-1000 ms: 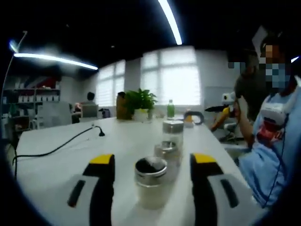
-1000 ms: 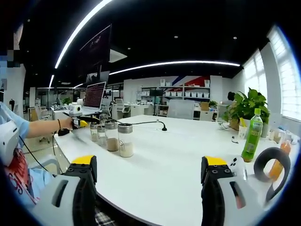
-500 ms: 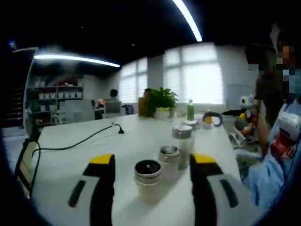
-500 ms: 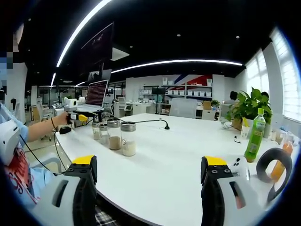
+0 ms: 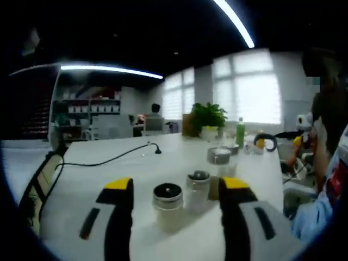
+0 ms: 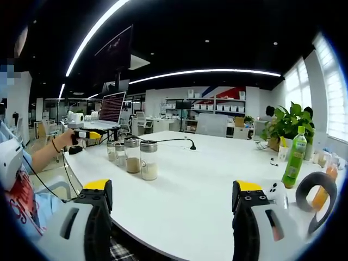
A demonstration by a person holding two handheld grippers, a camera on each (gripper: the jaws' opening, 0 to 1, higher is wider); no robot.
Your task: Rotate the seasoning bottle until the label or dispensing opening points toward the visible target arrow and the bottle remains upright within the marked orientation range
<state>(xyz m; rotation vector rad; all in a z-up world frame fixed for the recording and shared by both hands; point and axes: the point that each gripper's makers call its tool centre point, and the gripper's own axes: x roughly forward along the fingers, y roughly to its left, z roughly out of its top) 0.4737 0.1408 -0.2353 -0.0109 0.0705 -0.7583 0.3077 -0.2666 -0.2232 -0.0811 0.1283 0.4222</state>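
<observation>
Three glass seasoning bottles with metal lids stand in a row on the white table [image 5: 92, 179]. The nearest seasoning bottle [image 5: 167, 205], holding pale powder, stands upright just ahead of my left gripper [image 5: 175, 186], whose yellow-tipped jaws are open on either side of it without touching. The second bottle [image 5: 198, 188] and third bottle [image 5: 219, 161] trail off to the right. In the right gripper view the row of bottles [image 6: 148, 161] stands far left, with a hand holding the left gripper [image 6: 93, 135] behind it. My right gripper [image 6: 173, 188] is open over bare table.
A green drink bottle [image 6: 295, 157], a black tape roll [image 6: 312, 191] and a potted plant [image 6: 286, 123] sit at the table's right end. A black cable [image 5: 106, 161] runs across the table. A laptop [image 6: 110, 109] stands behind the bottles. A person's sleeve [image 5: 312, 217] is close by.
The left gripper has drawn back a little from the row and turned, so the bottles now trail to the right in its view. The right gripper has stayed still.
</observation>
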